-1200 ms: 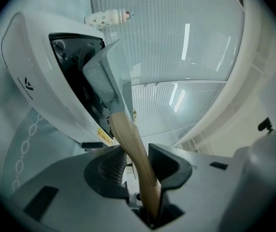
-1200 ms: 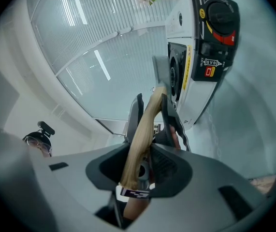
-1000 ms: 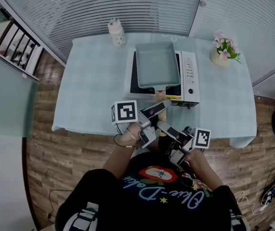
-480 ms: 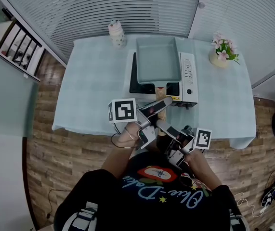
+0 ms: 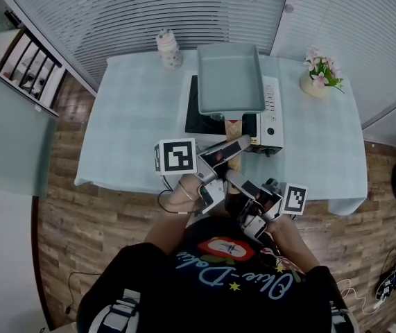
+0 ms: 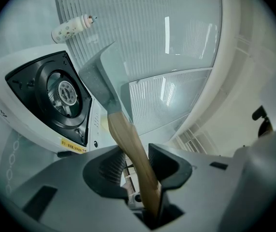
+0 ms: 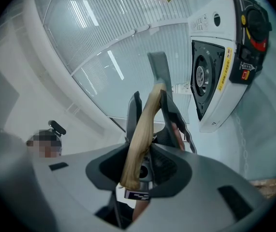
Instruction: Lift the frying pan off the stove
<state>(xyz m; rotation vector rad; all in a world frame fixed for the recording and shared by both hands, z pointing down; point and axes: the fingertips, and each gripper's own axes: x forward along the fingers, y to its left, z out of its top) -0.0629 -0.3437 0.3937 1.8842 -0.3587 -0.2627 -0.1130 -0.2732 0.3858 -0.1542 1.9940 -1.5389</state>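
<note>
At 12 o'clock, pan (image 5: 229, 78) hangs clear of stove (image 5: 271, 116). My left gripper (image 6: 133, 164) and right gripper (image 7: 144, 166) both clamp its handle (image 6: 123, 129), two grips countering the forward-heavy load.

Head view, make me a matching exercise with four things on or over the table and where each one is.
Things:
1. frying pan
2. stove
3. bottle
4. flowers

Places:
A. back edge, right of the stove
B. raised clear of the burner
C. middle of the table
D. back edge, left of the stove

Pairs: 1-B, 2-C, 3-D, 4-A
</note>
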